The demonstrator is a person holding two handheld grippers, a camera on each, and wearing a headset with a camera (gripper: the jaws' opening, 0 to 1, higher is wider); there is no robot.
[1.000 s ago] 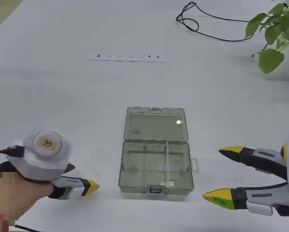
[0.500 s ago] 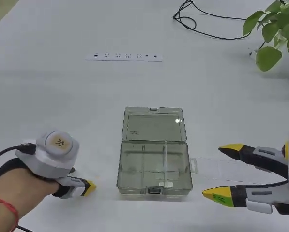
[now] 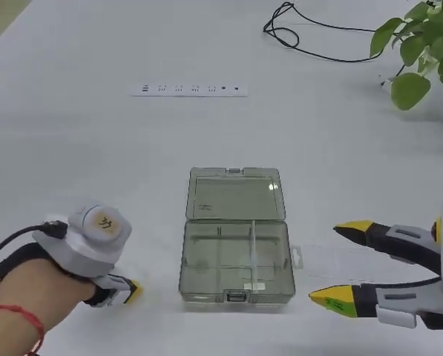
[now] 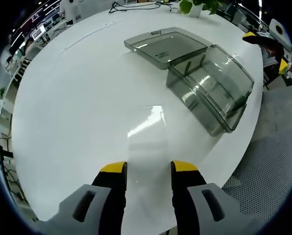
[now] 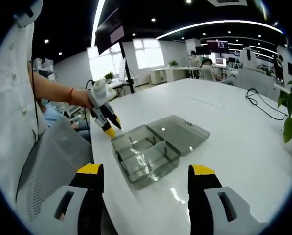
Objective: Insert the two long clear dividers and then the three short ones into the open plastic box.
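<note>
The smoky clear plastic box (image 3: 236,259) lies in the middle of the white table, its lid (image 3: 236,194) folded flat behind it. Inside stands one long clear divider (image 3: 254,243), with short cross pieces left of it. Something faint and clear (image 3: 298,256) lies just right of the box, hard to make out. My left gripper (image 3: 128,291) hovers left of the box near the front edge, jaws slightly apart and empty (image 4: 149,169). My right gripper (image 3: 340,263) is right of the box, wide open and empty (image 5: 146,170). The box (image 4: 209,83) (image 5: 146,154) shows in both gripper views.
A white power strip (image 3: 190,90) lies far back. A black cable (image 3: 310,33) and a leafy plant (image 3: 421,44) are at the back right. The table's front edge runs close under both grippers. A mesh chair (image 5: 53,161) stands beside the table.
My left gripper has drawn back to the left and toward the front edge, away from the box. The long divider that leaned in the box now stands straighter. The right gripper has barely moved.
</note>
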